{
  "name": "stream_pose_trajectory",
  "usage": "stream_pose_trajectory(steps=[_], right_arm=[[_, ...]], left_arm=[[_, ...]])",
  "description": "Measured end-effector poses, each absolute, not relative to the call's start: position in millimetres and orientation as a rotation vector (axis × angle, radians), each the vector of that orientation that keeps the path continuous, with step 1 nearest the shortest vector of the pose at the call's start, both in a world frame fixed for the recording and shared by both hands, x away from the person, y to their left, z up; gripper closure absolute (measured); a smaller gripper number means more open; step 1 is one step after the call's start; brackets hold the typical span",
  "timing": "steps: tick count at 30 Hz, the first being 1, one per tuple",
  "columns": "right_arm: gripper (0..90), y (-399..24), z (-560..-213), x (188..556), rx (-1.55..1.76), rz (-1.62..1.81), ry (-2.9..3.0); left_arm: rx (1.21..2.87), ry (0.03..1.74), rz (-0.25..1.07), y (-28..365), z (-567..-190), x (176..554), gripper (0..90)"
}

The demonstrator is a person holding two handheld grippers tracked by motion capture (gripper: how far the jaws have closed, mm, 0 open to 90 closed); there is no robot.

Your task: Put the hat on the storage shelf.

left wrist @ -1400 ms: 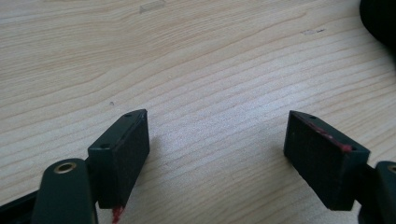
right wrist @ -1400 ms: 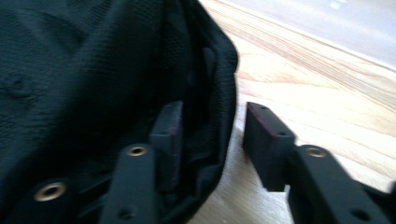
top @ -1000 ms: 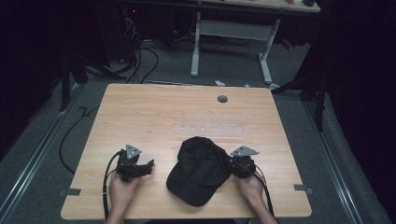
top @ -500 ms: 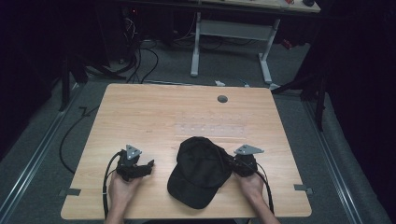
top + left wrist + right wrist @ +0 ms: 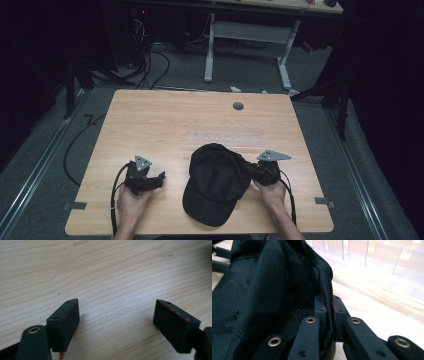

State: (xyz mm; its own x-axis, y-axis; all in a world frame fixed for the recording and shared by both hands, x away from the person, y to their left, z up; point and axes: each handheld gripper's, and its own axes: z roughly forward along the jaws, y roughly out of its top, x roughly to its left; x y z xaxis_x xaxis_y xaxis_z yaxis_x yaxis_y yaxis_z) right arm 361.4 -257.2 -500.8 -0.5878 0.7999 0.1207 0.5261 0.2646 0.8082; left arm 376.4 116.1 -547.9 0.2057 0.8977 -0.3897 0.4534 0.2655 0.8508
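A black baseball cap (image 5: 217, 180) lies on the wooden table (image 5: 175, 120) near its front edge, brim toward the person. My right gripper (image 5: 250, 172) is at the cap's right side. In the right gripper view the jaws are shut (image 5: 329, 307) on a fold of the cap's textured fabric (image 5: 262, 290) at its rim. My left gripper (image 5: 159, 179) rests low over the table to the left of the cap, apart from it. Its jaws have just been opening and stand wide (image 5: 116, 322), with only bare wood (image 5: 100, 270) between them.
A round cable hole (image 5: 238, 106) sits at the back of the tabletop. Tape marks (image 5: 75, 205) lie at the front corners. Cables (image 5: 75, 145) trail on the floor to the left, and another desk's white legs (image 5: 210, 50) stand behind.
The right gripper has shifted slightly to the right, tugging the cap's edge with it. The left hand has stayed in place.
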Motion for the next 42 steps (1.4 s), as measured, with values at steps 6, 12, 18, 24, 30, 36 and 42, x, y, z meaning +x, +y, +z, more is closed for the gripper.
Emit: stream_pose_trajectory(steps=[6,12,18,24,30,36,42], right_arm=[[85.7,-259,-490,363,1.15,1.232,2.255],[85.7,-263,-479,365,1.151,1.292,2.234],[85.7,-262,-468,372,1.134,1.326,2.266],[85.7,-256,-446,375,1.089,1.329,2.269],[85.7,-253,-430,376,1.05,1.353,2.26],[85.7,-254,-421,378,1.041,1.42,2.253],[85.7,-250,-409,379,0.991,1.439,2.273]], left_arm=[[1.344,1.408,0.471,117,-546,373,27.8],[1.373,1.383,0.475,114,-547,370,28.1],[1.356,1.368,0.432,106,-544,365,30.5],[1.339,1.37,0.374,106,-543,368,31.0],[1.323,1.377,0.339,109,-542,369,30.5],[1.316,1.383,0.335,109,-542,369,29.0],[1.315,1.384,0.335,109,-542,369,28.2]])
